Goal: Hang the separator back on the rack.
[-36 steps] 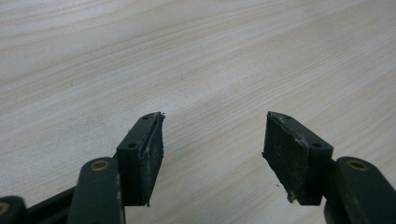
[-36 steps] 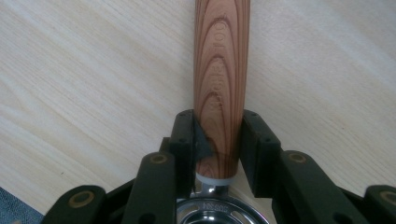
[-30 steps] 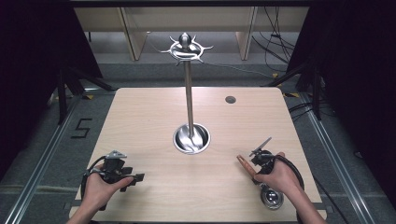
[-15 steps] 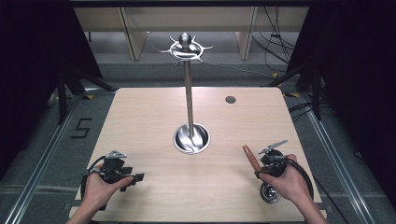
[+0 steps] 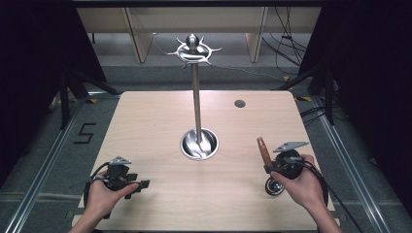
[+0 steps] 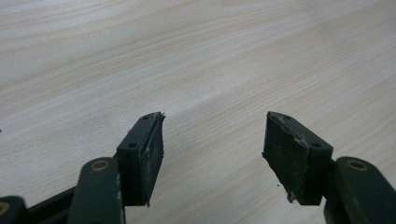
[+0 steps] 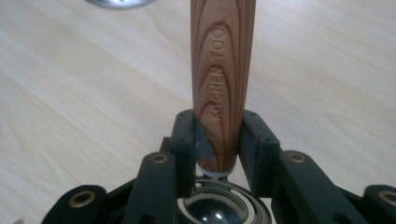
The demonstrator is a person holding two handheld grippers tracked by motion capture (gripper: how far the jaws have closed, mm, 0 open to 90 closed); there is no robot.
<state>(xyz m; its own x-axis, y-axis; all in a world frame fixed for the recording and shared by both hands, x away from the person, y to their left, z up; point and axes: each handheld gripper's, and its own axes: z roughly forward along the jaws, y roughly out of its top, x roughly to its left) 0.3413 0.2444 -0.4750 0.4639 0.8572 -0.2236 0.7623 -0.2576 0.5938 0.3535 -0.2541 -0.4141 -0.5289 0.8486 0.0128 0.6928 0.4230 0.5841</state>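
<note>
Pale wood tabletop (image 5: 145,126) carries a tall polished steel utensil stand (image 5: 196,102): round dished base mid-table, hook crown at top, hooks bare, so my guess is that's where the utensil goes. Right tool (image 5: 268,166) is pinching the brown wood-grain handle (image 7: 223,70) of a steel ladle (image 5: 273,186) low, just above the bowl, by the near right edge of the tabletop. Handle angles up and away, bowl hangs beside the hand; low grip likely leaves the handle end free for a hook. Left tool (image 6: 212,154) sits spread with nothing between its jaws, parked low over the near left corner, probably just out of the way
</note>
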